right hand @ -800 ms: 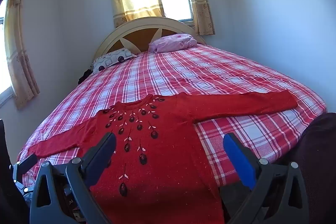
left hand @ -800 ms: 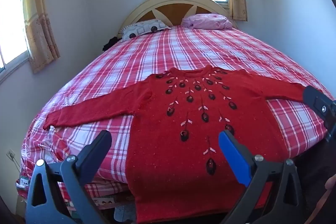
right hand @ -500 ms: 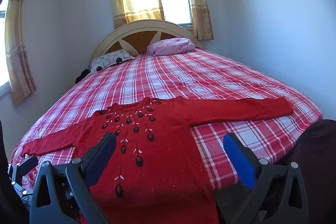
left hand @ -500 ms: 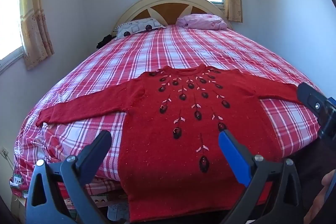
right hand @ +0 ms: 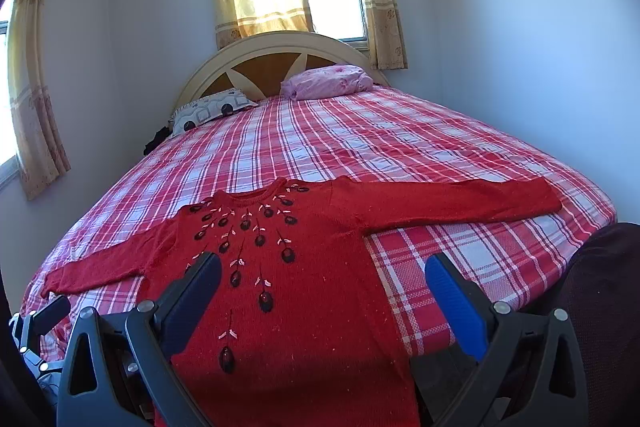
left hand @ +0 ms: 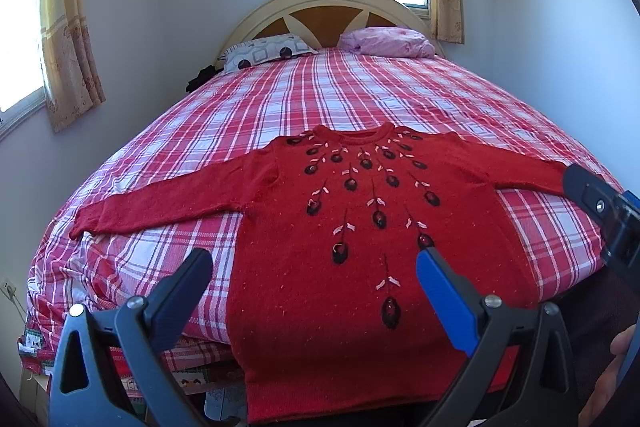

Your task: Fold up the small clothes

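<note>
One red sweater [left hand: 360, 227] lies flat on the plaid bed [left hand: 360, 95] ahead of both grippers, left [left hand: 312, 269] and right [right hand: 324, 271], each gaping and empty. Two pillows [left hand: 264, 55] beyond; the sweater's hem is cut off below.

Sweater [left hand: 360, 227] lies flat on bed [left hand: 360, 95], hem overhanging the near edge; two pillows [left hand: 264, 53] side by side against headboard [left hand: 320, 15] behind.

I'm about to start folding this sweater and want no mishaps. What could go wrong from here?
The red sweater's hem hangs over the bed's foot edge, so a tug may drag it off. Its knit and raised flower appliqués could snag on a gripper. Both sleeves lie spread wide, so one may trail.
</note>
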`<state>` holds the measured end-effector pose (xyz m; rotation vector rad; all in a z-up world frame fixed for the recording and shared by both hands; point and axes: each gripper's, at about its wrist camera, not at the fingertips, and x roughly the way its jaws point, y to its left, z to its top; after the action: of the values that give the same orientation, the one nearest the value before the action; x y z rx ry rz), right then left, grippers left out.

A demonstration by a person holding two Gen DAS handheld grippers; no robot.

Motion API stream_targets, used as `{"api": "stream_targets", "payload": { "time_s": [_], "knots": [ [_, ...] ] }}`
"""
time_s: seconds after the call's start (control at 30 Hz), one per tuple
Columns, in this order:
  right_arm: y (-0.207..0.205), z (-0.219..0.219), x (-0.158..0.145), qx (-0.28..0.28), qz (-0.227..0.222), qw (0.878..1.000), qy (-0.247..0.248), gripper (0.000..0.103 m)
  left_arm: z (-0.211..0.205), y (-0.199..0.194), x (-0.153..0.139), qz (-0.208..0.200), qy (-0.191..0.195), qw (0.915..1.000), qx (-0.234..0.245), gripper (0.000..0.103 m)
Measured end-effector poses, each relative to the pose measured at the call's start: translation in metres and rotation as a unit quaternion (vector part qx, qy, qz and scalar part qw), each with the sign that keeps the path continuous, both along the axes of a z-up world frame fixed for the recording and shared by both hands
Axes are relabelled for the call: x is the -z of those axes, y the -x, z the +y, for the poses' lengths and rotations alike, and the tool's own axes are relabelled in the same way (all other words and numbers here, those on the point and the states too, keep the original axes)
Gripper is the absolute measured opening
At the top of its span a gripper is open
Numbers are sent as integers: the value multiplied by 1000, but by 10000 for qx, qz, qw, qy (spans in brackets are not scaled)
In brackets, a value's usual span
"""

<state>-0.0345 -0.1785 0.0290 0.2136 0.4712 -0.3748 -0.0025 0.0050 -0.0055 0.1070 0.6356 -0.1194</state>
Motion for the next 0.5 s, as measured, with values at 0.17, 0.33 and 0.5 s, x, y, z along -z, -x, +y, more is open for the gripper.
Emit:
{"api": "stream_targets", "payload": {
  "time_s": [0.17,0.33,0.5],
  "knots": [
    [0,-2,1,13,18,10000,-46,102,0,0,0,-14,-5,10000,16,103],
    [0,-2,1,14,21,10000,-49,102,-2,1,0,-20,-12,10000,17,103],
    [0,-2,2,4,27,10000,-46,102,-3,2,0,1,-6,10000,13,103]
  ]
}}
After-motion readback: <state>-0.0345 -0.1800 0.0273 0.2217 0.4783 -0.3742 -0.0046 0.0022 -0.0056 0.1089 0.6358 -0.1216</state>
